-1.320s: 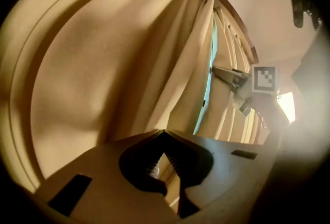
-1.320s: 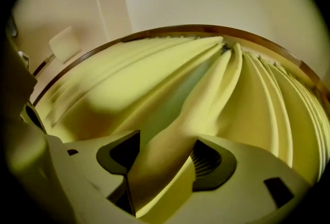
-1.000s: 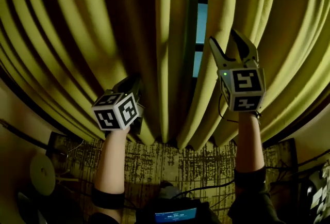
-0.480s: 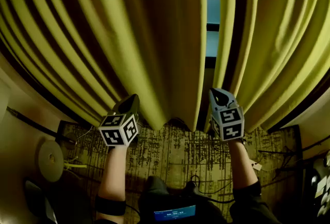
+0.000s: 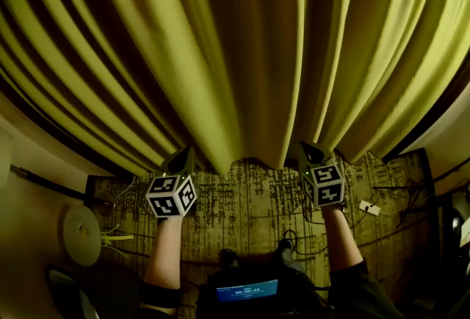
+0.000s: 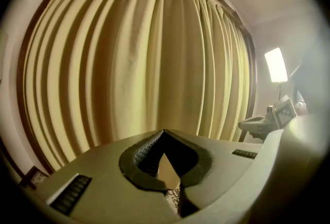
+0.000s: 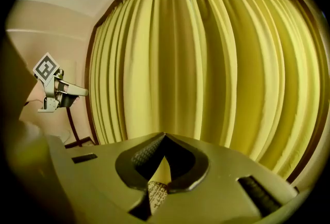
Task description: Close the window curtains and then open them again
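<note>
Near hem of closed curtains [image 5: 242,53] | left gripper [image 5: 187,154], right gripper [image 5: 306,147]: jaws together, empty | curtain tops cut off

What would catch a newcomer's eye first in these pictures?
The yellow curtains fill the top of the head view, fully drawn with no gap between them. Just below their hem, the left tongs and right tongs, both shut and empty, hang over a patterned carpet.

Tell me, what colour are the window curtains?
The curtains are plain yellow, best seen in the right gripper view.
</note>
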